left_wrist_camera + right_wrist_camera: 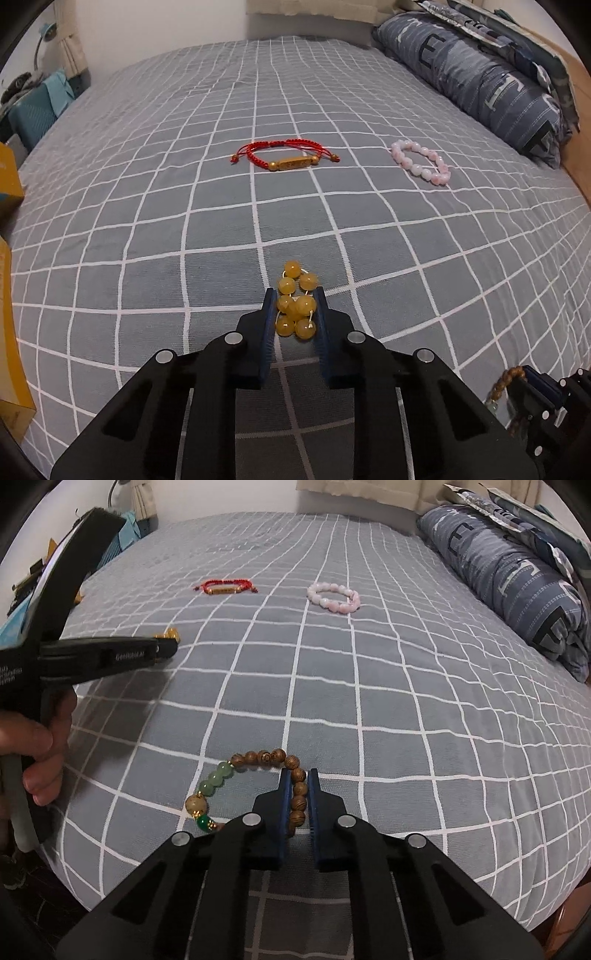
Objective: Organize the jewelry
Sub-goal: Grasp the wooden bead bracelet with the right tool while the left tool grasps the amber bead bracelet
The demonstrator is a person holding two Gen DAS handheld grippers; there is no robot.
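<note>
On a grey checked bedspread (147, 206) lie several bracelets. My left gripper (294, 302) is shut on a bunched yellow bead bracelet (297, 301), its blue pads pressing the beads from both sides. My right gripper (298, 788) is shut on the wooden-bead side of a brown and green bead bracelet (236, 771), whose green beads curve out to the left. In the right wrist view the left gripper (168, 642) shows at the left with yellow beads at its tip. A red cord bracelet (286, 157) and a pink bead bracelet (421, 162) lie farther up the bed.
A rolled blue-grey duvet (480, 77) runs along the right side of the bed. Yellow cardboard boxes (7, 177) stand at the left edge, with teal cloth (40, 107) behind them. A person's hand (40, 753) grips the left gripper's handle.
</note>
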